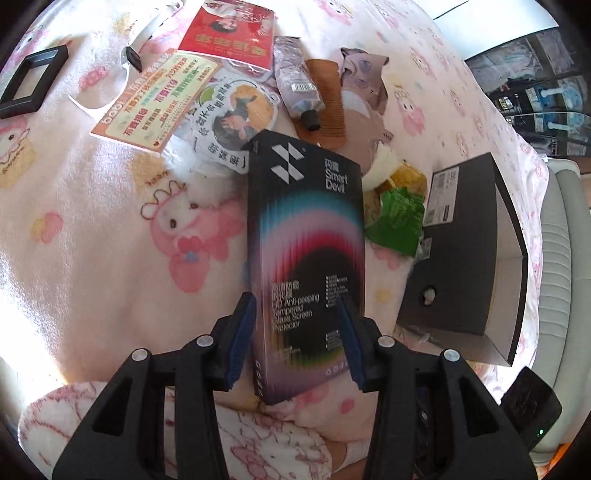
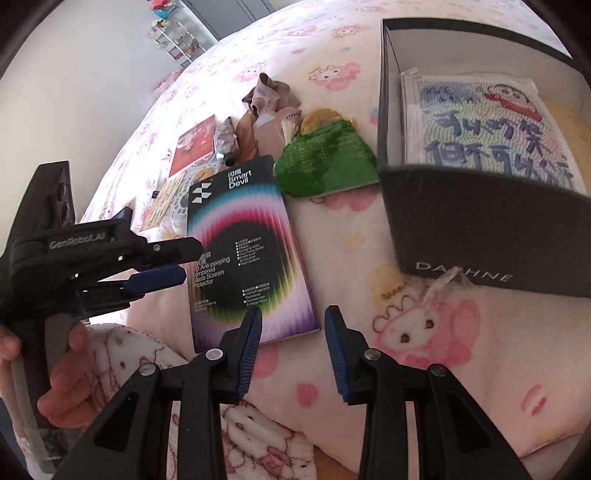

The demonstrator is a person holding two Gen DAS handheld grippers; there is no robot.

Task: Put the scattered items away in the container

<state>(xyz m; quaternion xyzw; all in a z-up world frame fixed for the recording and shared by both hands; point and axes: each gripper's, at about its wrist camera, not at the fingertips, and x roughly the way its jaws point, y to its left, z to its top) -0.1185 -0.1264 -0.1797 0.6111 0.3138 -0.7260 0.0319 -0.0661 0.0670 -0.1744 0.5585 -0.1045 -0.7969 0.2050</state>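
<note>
A black screen protector box (image 1: 306, 229) with a rainbow print lies flat on the pink blanket. My left gripper (image 1: 295, 298) hovers over its near end with jaws apart, pads clear of it. In the right wrist view that gripper (image 2: 188, 260) reaches in from the left over the box (image 2: 243, 251), held by a hand (image 2: 62, 369). My right gripper (image 2: 293, 332) stands open over bare blanket at the box's near right corner. The black shoe box (image 2: 480, 229) at the right holds a plastic-wrapped printed item (image 2: 487, 129).
A green packet (image 1: 395, 218) lies between the box and the shoe box (image 1: 454, 266). Farther back lie a hand cream tube (image 1: 299, 96), a brown comb (image 1: 325, 107), crumpled fabric (image 1: 365, 77), a red card (image 1: 229, 33), an orange flyer (image 1: 155, 99) and a black frame (image 1: 29, 85).
</note>
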